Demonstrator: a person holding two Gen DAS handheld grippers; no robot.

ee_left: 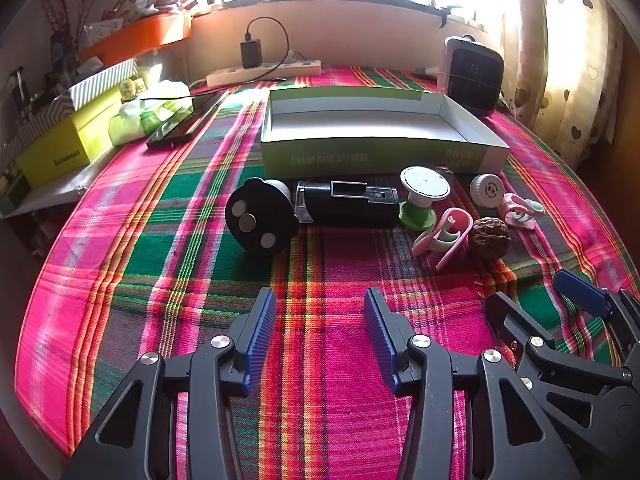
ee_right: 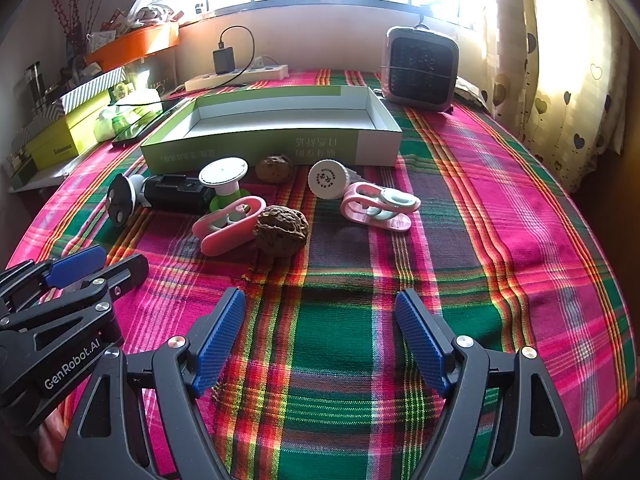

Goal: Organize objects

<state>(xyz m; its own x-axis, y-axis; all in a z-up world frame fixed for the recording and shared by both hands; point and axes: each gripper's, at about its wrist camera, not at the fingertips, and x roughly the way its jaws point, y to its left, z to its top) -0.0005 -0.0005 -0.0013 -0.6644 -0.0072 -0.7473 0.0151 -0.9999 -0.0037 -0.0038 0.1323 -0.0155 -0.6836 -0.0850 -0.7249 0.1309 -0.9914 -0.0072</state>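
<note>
Both my grippers hover low over the plaid tablecloth (ee_right: 500,220), tilted down toward it, each holding nothing. My left gripper (ee_left: 320,300) has its blue pads spread with bare cloth between them; my right gripper (ee_right: 320,300) stands wider still, also over bare cloth. Each shows at the edge of the other's view, cut off by the frame. Ahead, the open green-and-white cardboard box (ee_right: 272,148) sits empty, its printed characters upside down to me and not readable. The loose things lie in a row just in front of it: a black disc-faced piece (ee_left: 260,218) with three pale round spots, touching or just beside a black cylindrical device (ee_left: 348,204) lying on its side; I cannot tell what either is. Next, a green-based spool with a white round top (ee_right: 224,184), a pink clip (ee_right: 228,226) resting against a walnut (ee_right: 282,230), a second walnut (ee_right: 274,168) half hidden close to the box wall, a white round cap (ee_right: 328,180) with small print too fine to read, and a second pink clip (ee_right: 378,206) farthest right. Behind the box stand a small heater (ee_right: 420,68) and a power strip (ee_right: 236,76) with a charger plugged in. The window is blown out by glare; the left shelf clutter is hard to make out.
</note>
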